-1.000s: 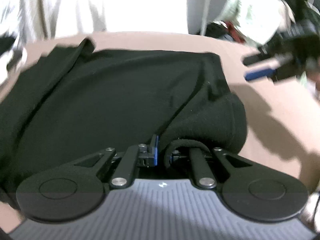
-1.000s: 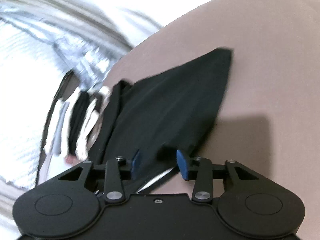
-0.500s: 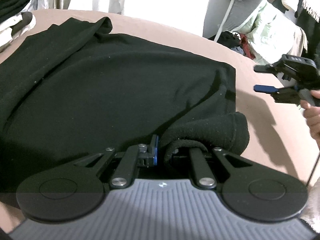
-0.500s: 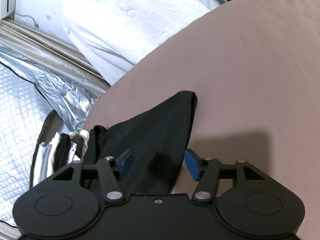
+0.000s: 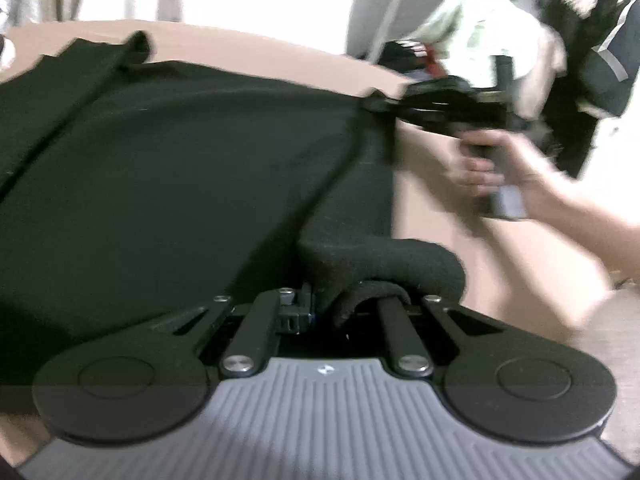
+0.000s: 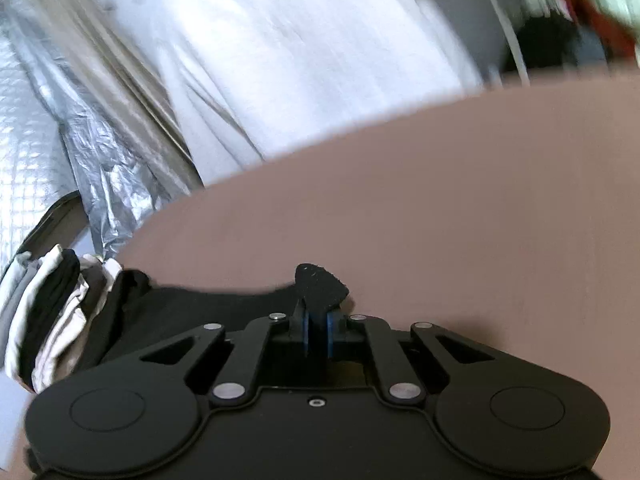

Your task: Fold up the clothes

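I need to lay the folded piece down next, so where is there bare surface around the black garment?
Bare brown surface runs beyond the corner the right gripper pinches, up to the white bedding. A strip lies right of the black garment, near the left gripper. Crowded: stacked clothes on the left.

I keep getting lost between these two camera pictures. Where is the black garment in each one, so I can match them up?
Left wrist view: the black garment covers the left and middle, its near edge pinched in the left gripper.
Right wrist view: only a strip at lower left, a corner pinched in the right gripper.
Shared landmark: the pinkish-brown surface beneath it.
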A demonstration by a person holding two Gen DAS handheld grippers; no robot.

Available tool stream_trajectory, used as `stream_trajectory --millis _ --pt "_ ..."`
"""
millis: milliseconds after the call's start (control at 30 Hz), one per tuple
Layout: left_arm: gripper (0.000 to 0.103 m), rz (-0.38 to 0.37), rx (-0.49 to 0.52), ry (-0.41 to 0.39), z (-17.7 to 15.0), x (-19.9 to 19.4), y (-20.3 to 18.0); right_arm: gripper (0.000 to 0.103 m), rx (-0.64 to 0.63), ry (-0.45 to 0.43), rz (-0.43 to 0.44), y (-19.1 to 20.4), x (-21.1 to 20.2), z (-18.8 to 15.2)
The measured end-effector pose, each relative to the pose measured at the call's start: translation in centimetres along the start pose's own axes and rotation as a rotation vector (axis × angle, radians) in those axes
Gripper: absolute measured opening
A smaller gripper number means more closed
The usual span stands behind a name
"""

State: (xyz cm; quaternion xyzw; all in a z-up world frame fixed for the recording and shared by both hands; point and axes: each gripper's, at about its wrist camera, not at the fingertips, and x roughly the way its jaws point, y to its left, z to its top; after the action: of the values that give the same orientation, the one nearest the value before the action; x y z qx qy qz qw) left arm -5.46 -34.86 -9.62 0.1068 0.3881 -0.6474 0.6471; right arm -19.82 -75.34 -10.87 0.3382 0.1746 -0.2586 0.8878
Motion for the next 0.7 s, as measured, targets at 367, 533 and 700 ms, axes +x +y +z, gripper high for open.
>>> stream_trajectory --millis 367,533,700 --pt "0.007 -0.018 -0.076 0.028 0.1 -0.9 0.2 0.008 0.046 0.055 -0.015 -1.8 -1.7 -0.1" --pt "0.007 -0.013 -0.119 -0.016 2.9 -5.6 2.0 0.008 0.029 0.058 0.068 3.0 -0.4 4.3" --pt "0.007 0.049 -0.247 -0.167 4.4 -13.0 7.9 0.008 0.013 0.091 0.252 12.5 2.8 11.3"
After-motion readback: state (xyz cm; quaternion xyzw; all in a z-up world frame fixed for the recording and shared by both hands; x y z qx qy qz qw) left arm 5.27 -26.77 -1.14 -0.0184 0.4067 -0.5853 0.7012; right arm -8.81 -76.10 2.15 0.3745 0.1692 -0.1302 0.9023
